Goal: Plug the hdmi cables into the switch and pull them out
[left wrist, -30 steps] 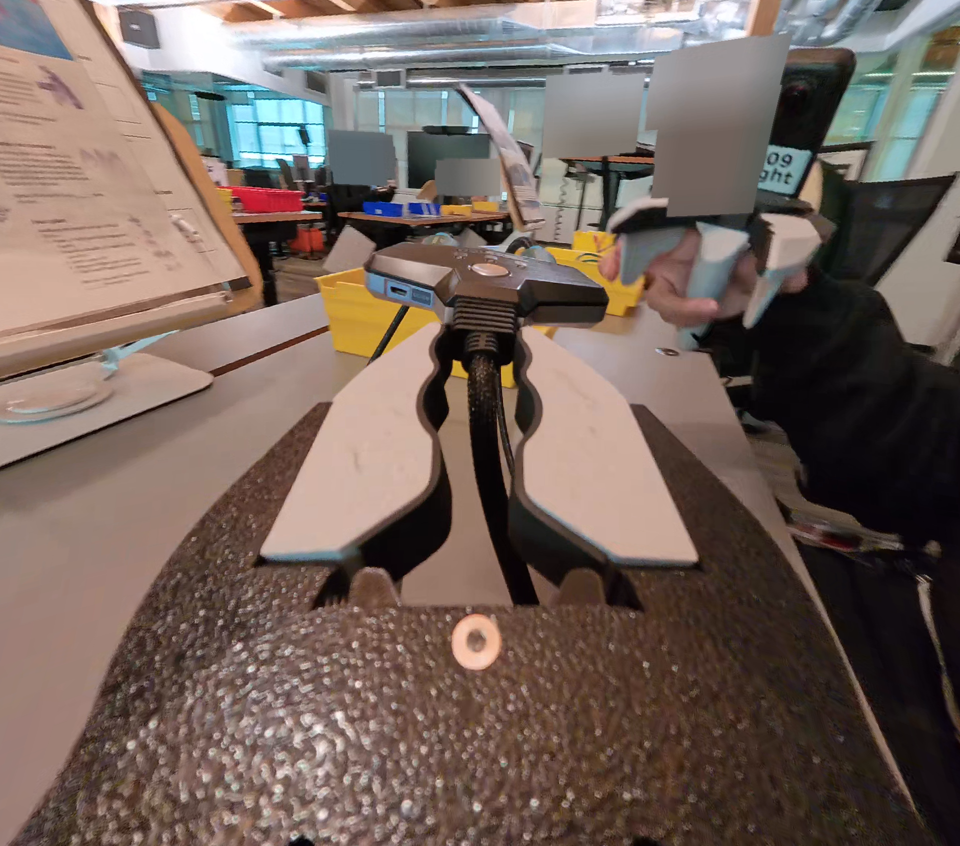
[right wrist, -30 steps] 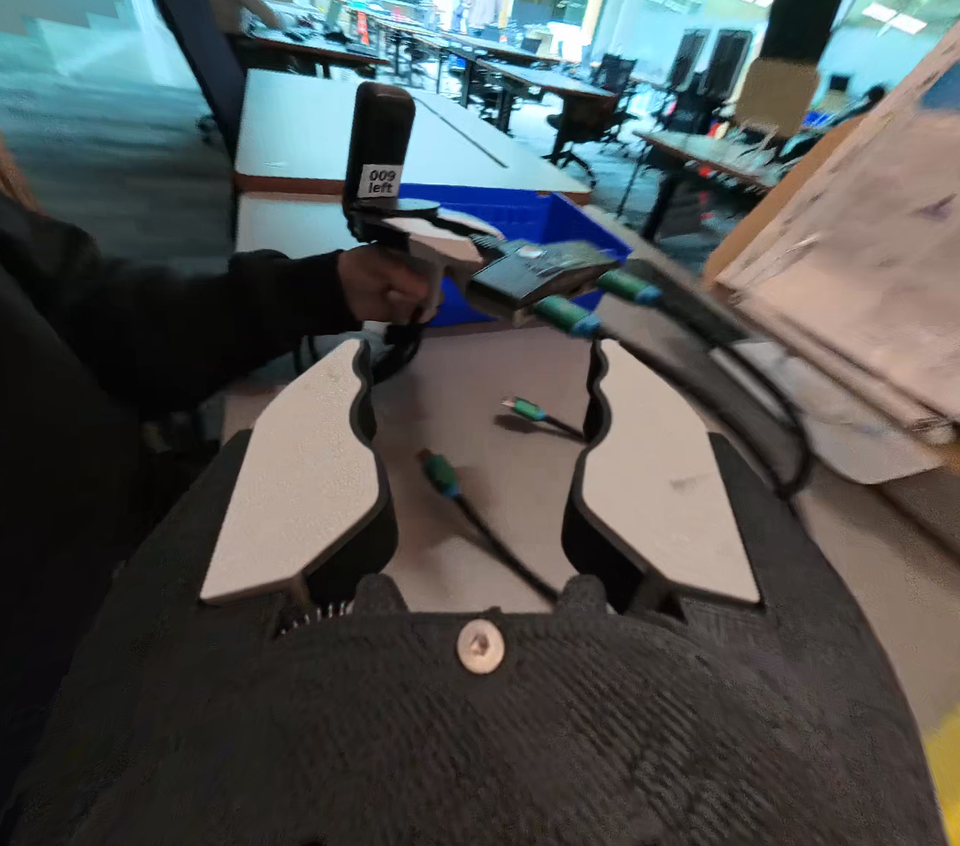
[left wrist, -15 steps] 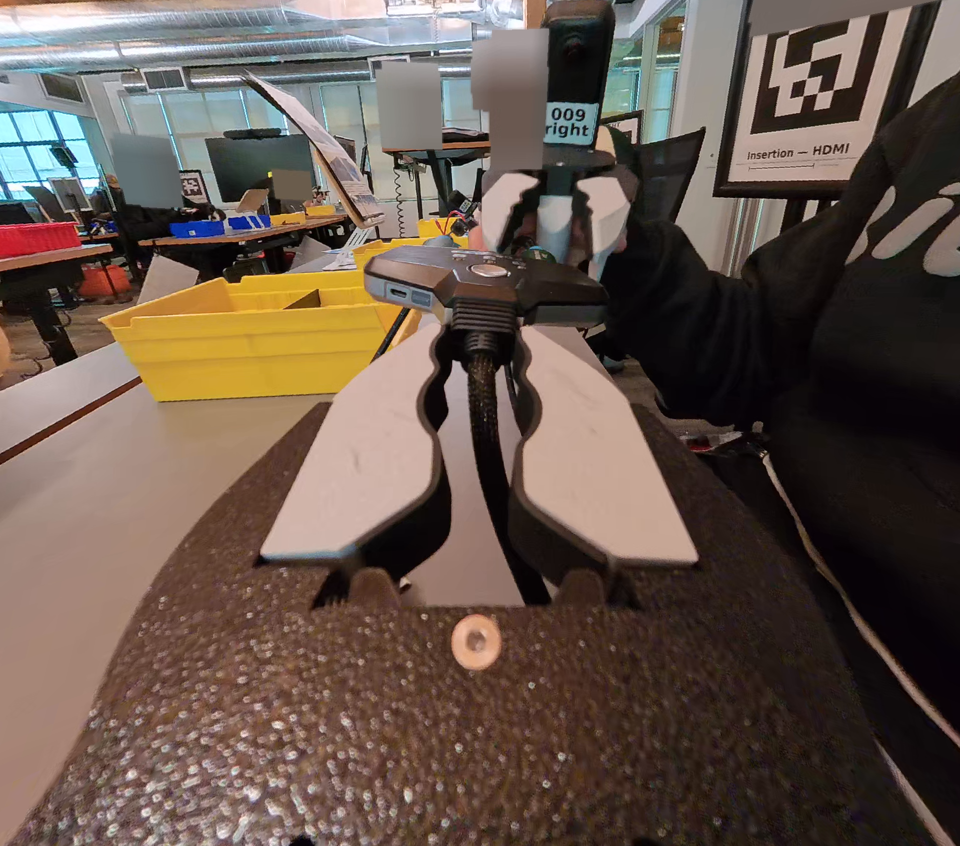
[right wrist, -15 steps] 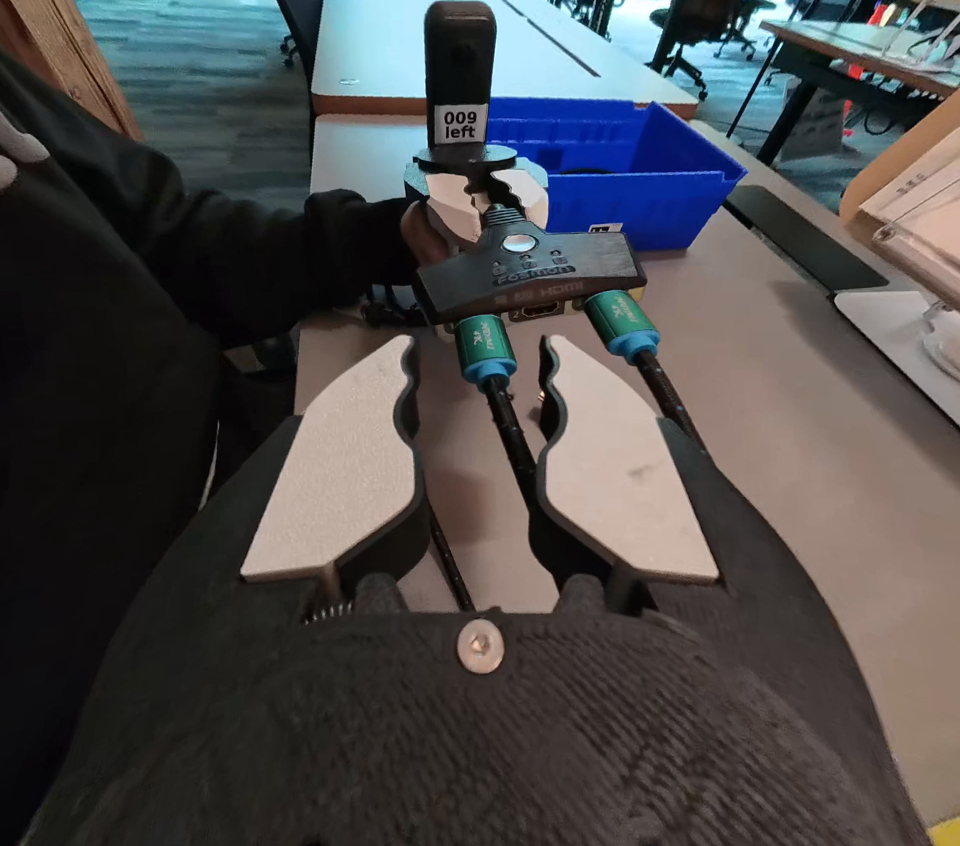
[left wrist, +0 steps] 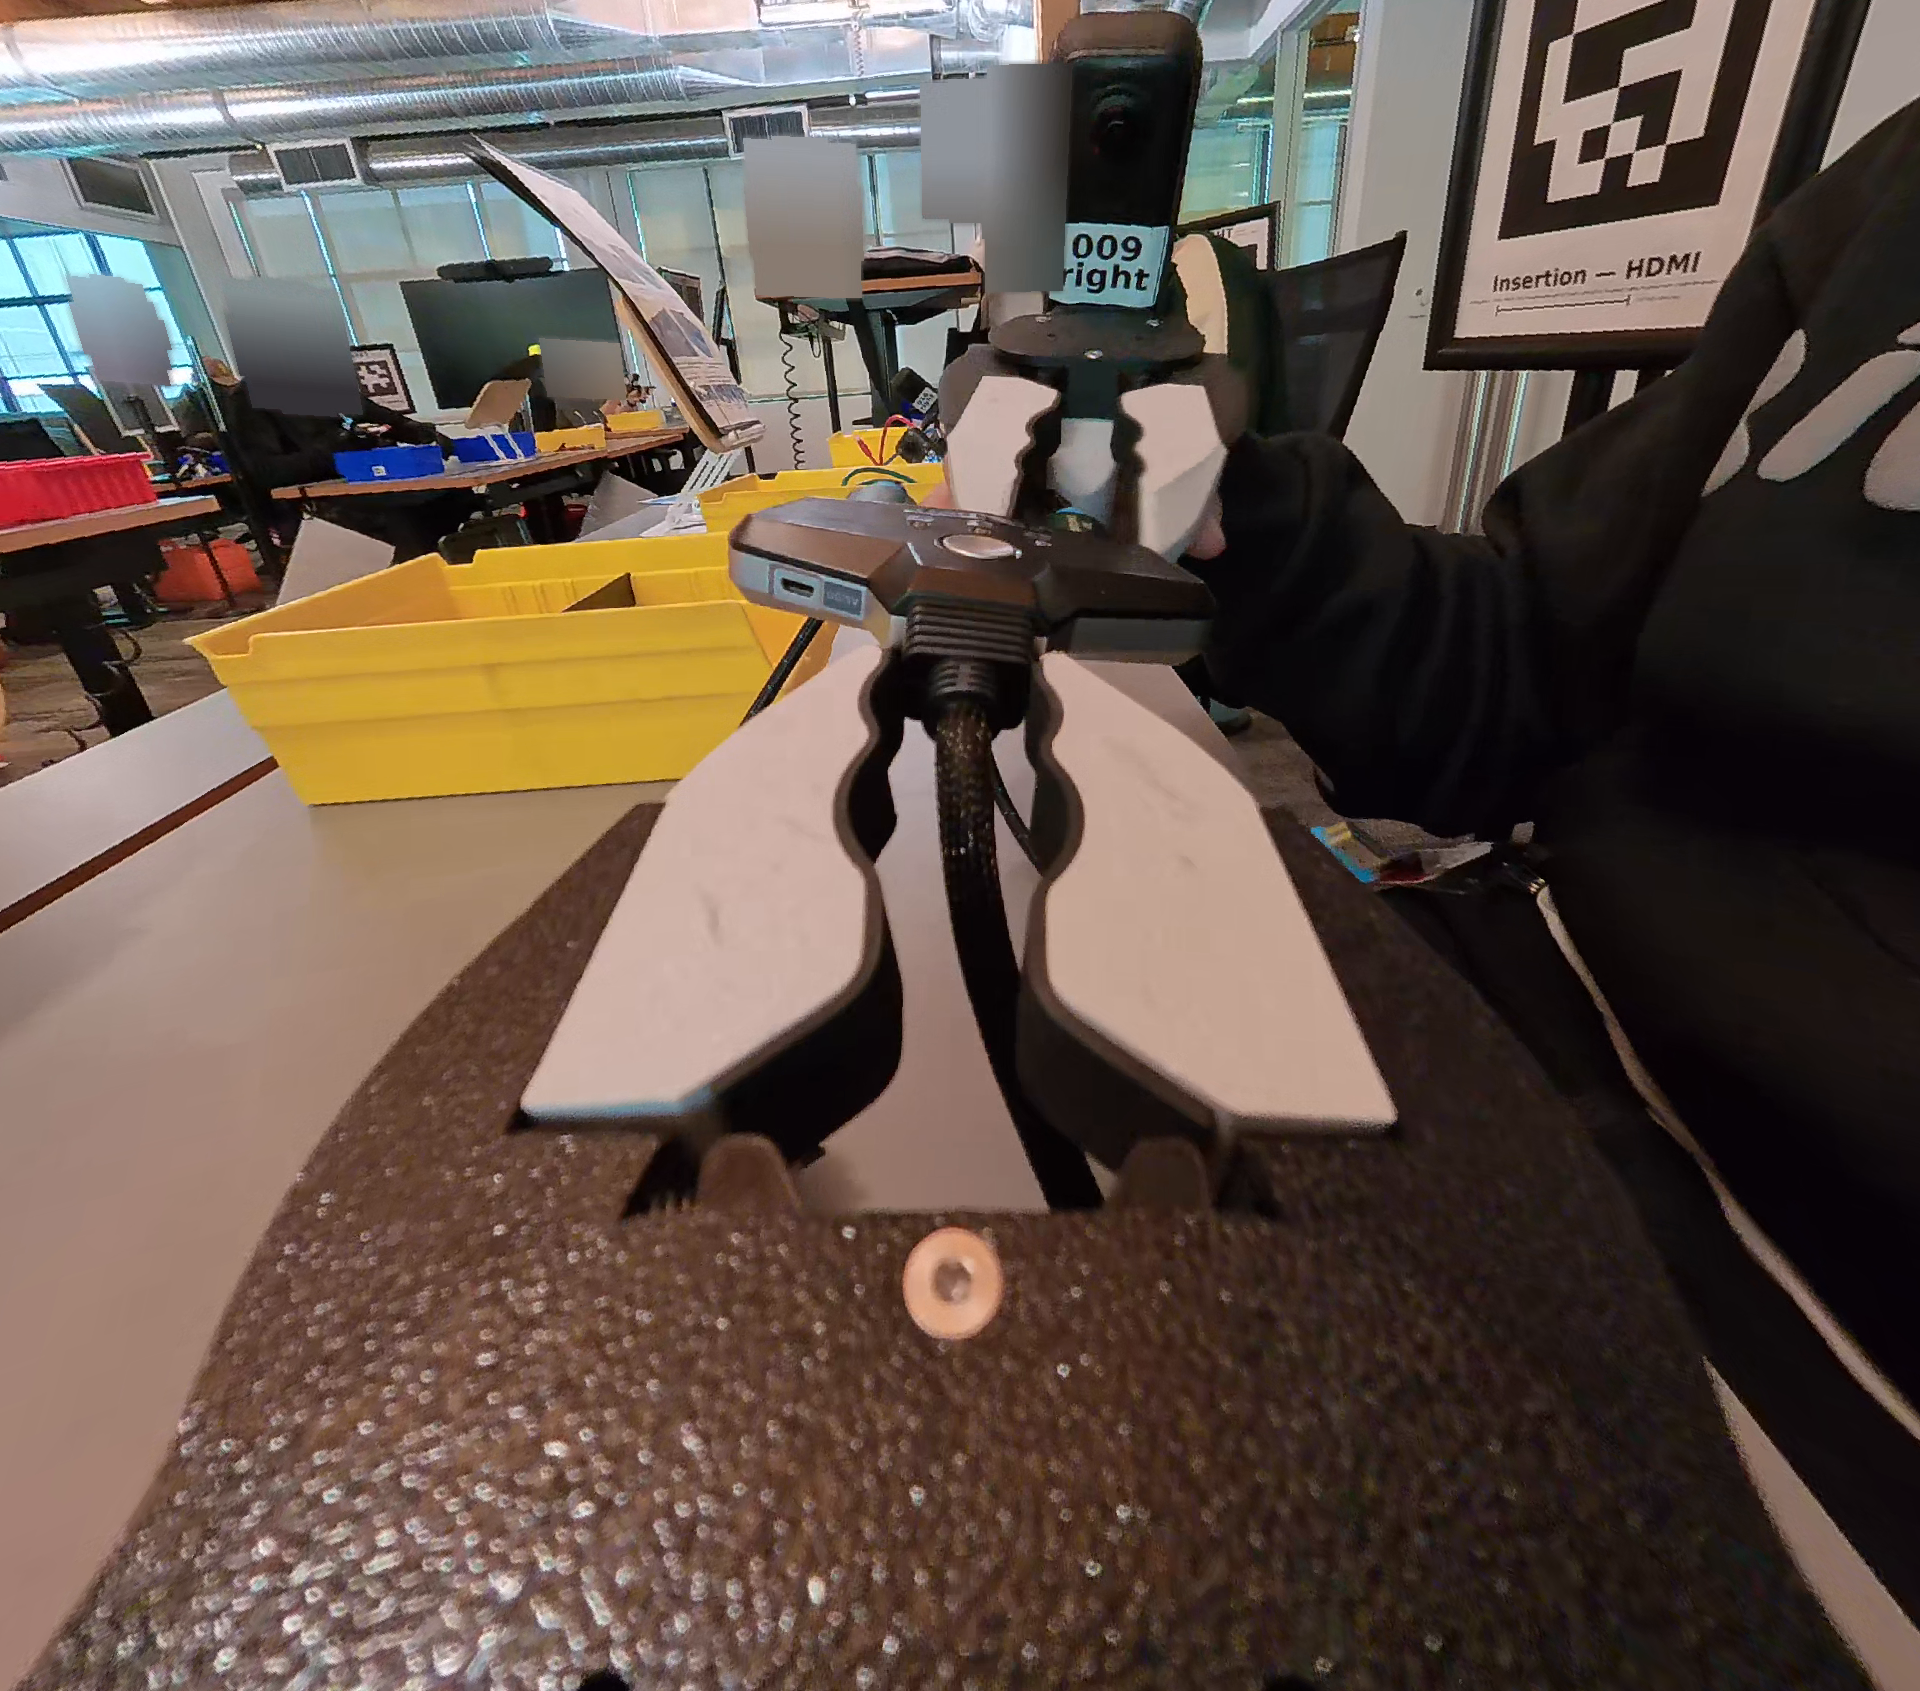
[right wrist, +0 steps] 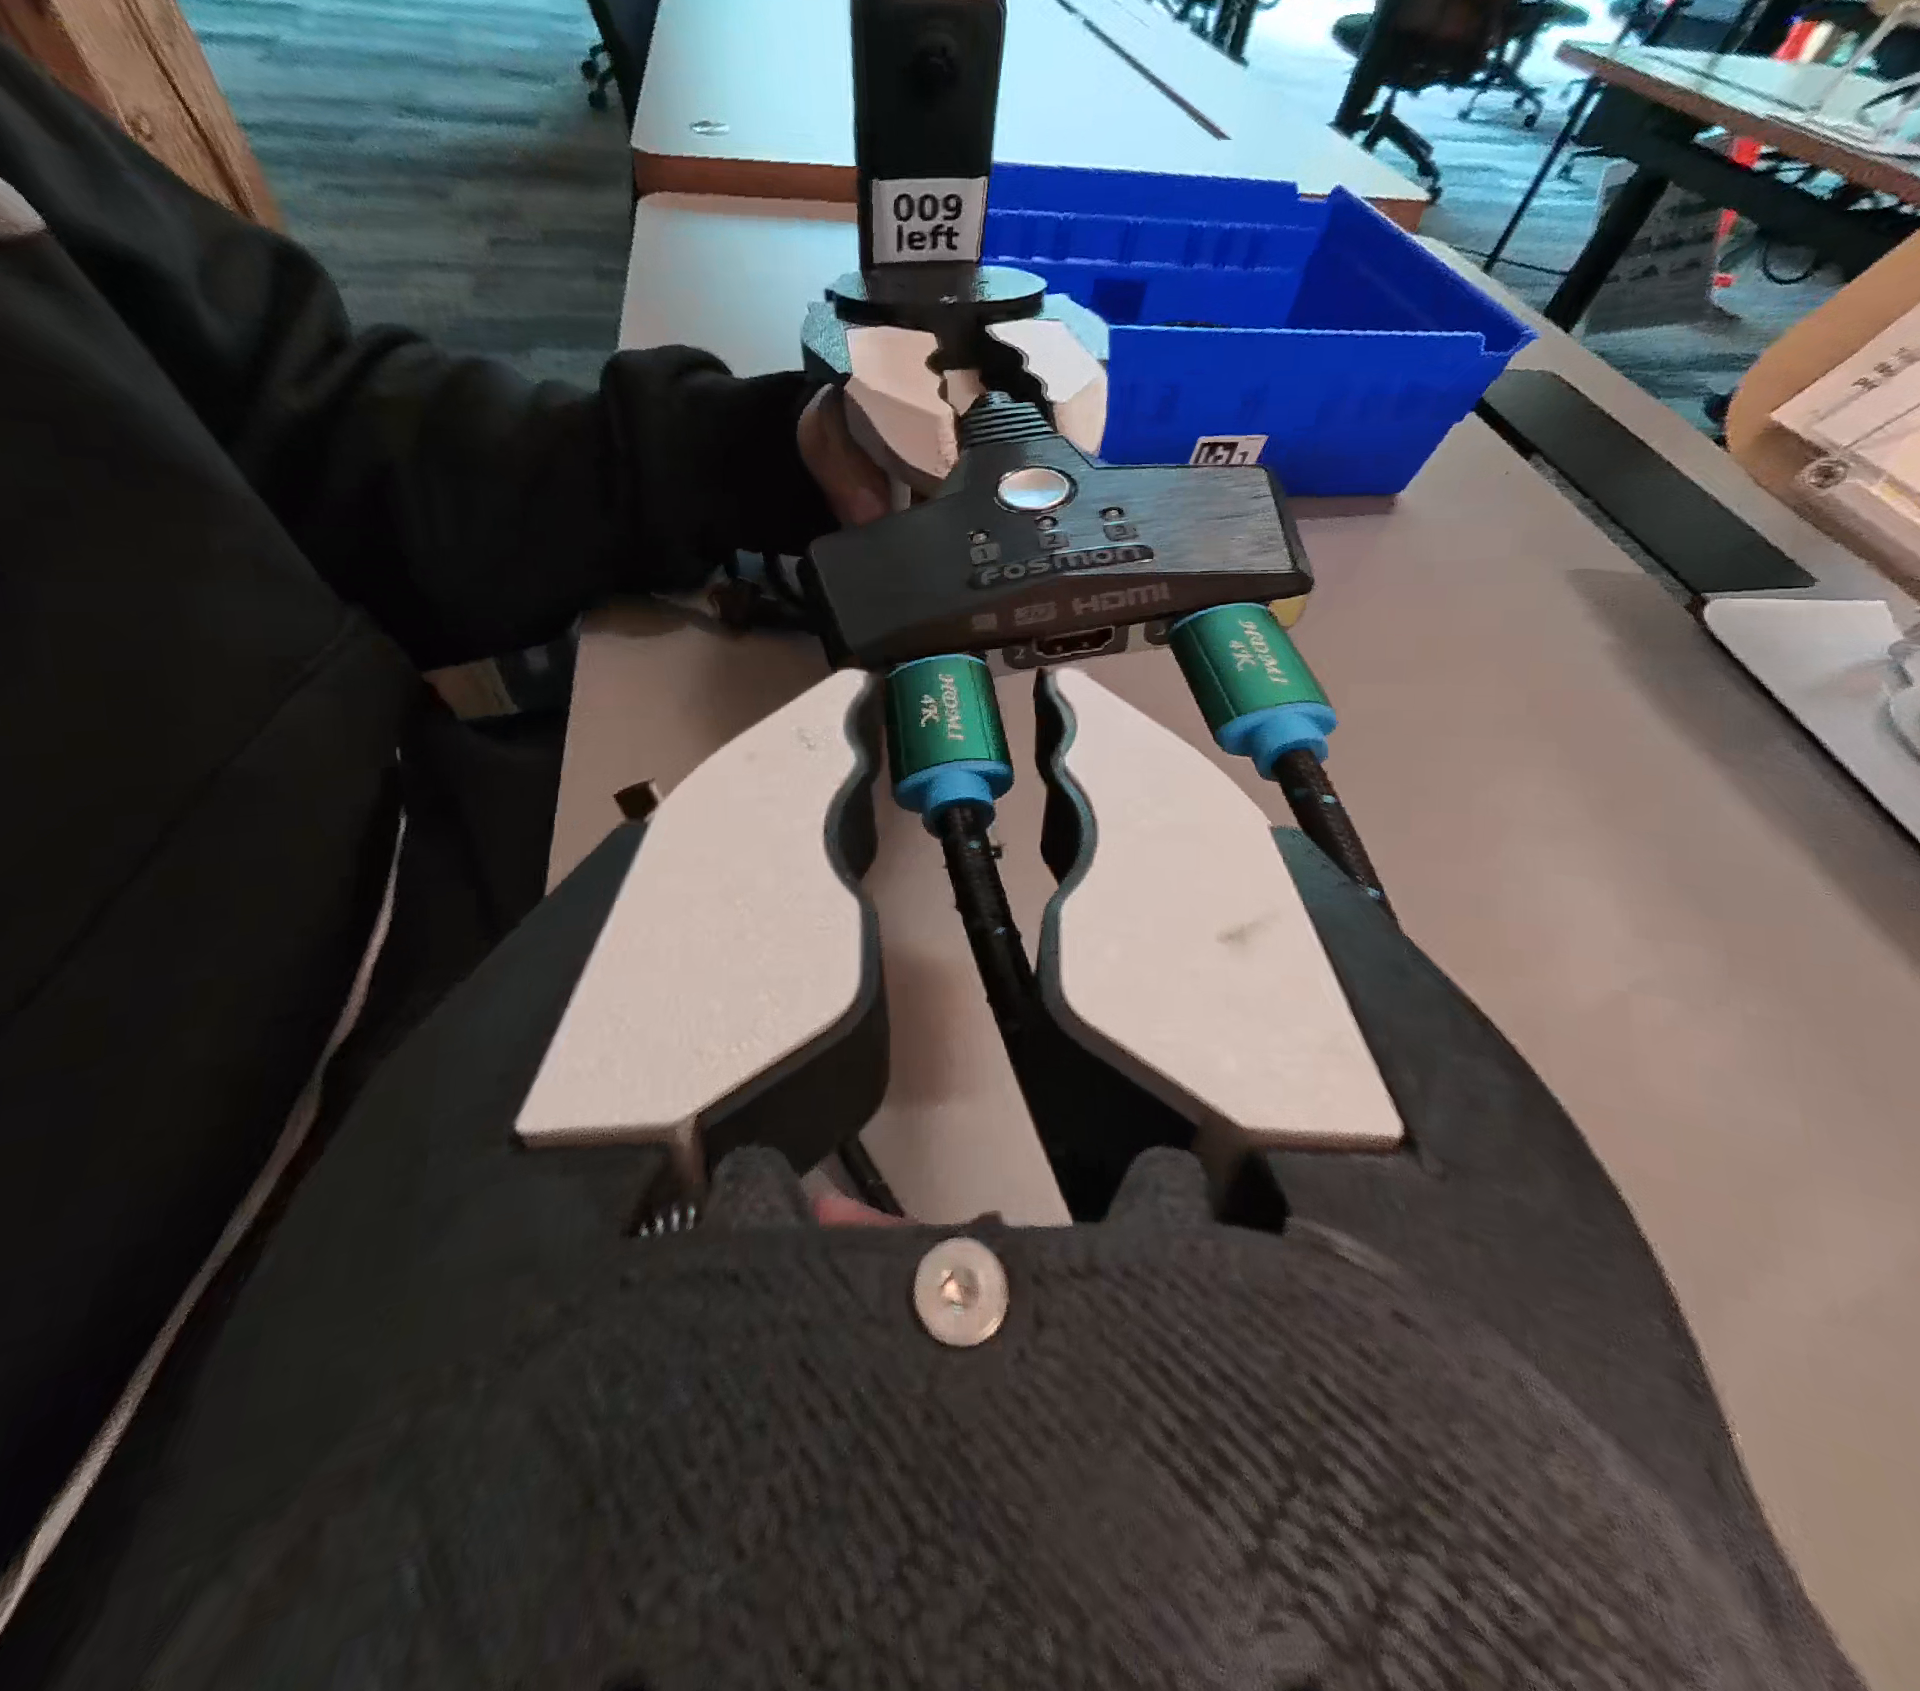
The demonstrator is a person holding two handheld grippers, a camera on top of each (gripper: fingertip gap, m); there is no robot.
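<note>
The left gripper (right wrist: 982, 405) is clamping the switch's (right wrist: 1055, 555) braided tail, while the right gripper (right wrist: 951, 732) is straddling, not squeezing, the green HDMI plug (right wrist: 945, 732) in the switch's near-left port, plug axis running straight back along the fingers.

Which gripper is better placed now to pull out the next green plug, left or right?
Right. The right gripper brackets the green plug seated in the switch; its jaws look not quite closed. The left gripper holds the switch's cable stem, steadying it.
</note>
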